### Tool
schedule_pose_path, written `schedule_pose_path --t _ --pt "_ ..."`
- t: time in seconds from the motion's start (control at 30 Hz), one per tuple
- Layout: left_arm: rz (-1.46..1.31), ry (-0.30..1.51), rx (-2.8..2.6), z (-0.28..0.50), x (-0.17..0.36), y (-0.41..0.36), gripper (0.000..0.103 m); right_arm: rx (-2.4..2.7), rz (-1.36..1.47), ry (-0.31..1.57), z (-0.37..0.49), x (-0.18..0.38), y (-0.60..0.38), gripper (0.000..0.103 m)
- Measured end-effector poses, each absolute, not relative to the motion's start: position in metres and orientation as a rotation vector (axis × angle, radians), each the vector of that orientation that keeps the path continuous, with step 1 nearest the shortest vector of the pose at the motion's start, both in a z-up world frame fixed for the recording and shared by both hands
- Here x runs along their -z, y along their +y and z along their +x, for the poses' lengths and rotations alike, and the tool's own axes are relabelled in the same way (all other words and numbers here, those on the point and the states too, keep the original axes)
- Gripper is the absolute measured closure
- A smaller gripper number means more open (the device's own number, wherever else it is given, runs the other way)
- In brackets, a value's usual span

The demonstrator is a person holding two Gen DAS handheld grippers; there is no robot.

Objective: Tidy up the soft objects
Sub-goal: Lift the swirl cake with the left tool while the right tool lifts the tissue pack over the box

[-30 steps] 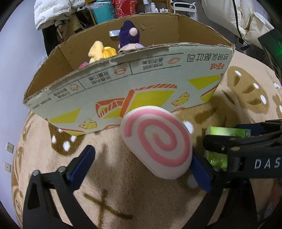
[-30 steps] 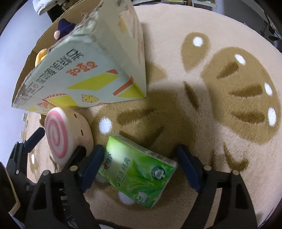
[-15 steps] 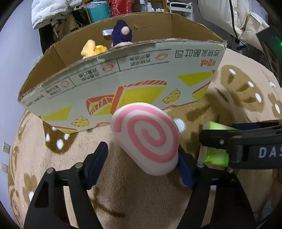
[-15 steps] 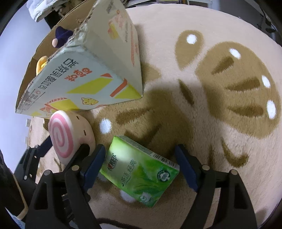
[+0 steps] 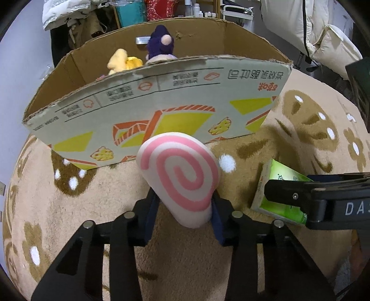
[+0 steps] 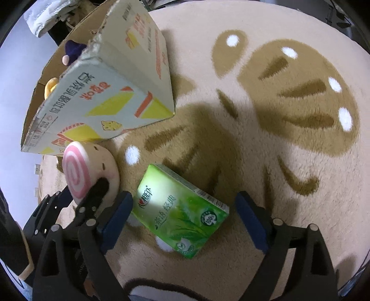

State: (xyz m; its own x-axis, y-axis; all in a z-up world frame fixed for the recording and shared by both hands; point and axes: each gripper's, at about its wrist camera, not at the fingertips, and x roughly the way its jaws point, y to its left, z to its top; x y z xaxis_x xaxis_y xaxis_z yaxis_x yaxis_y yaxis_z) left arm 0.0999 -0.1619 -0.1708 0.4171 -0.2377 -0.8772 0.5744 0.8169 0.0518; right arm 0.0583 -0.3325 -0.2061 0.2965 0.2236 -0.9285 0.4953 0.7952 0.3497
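Observation:
My left gripper (image 5: 182,215) is shut on a pink-and-white swirl plush (image 5: 180,176), which rests low over the rug in front of the cardboard box (image 5: 150,108). The plush also shows in the right wrist view (image 6: 87,171), squeezed by the left gripper's fingers (image 6: 99,189). My right gripper (image 6: 185,215) is open, its jaws on either side of a green tissue pack (image 6: 178,213) lying on the rug. The pack shows in the left wrist view (image 5: 275,185) too. A yellow plush (image 5: 122,62) and a purple plush (image 5: 159,44) sit inside the box.
A beige rug with brown patterns (image 6: 277,92) covers the floor. White padded jackets (image 5: 319,34) and cluttered shelves (image 5: 143,11) stand behind the box. The box's printed front wall stands close beyond the swirl plush.
My left gripper has closed on the swirl plush, from wide open a second ago. My right gripper has edged forward around the tissue pack and stays open.

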Motion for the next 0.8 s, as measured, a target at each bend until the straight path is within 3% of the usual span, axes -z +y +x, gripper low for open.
schedule_pose_path --t 0.8 --pt "0.34 0.937 0.393 0.086 0.133 -0.126 0.069 0.295 0.622 1.311 0.065 0.2 -0.313 0.008"
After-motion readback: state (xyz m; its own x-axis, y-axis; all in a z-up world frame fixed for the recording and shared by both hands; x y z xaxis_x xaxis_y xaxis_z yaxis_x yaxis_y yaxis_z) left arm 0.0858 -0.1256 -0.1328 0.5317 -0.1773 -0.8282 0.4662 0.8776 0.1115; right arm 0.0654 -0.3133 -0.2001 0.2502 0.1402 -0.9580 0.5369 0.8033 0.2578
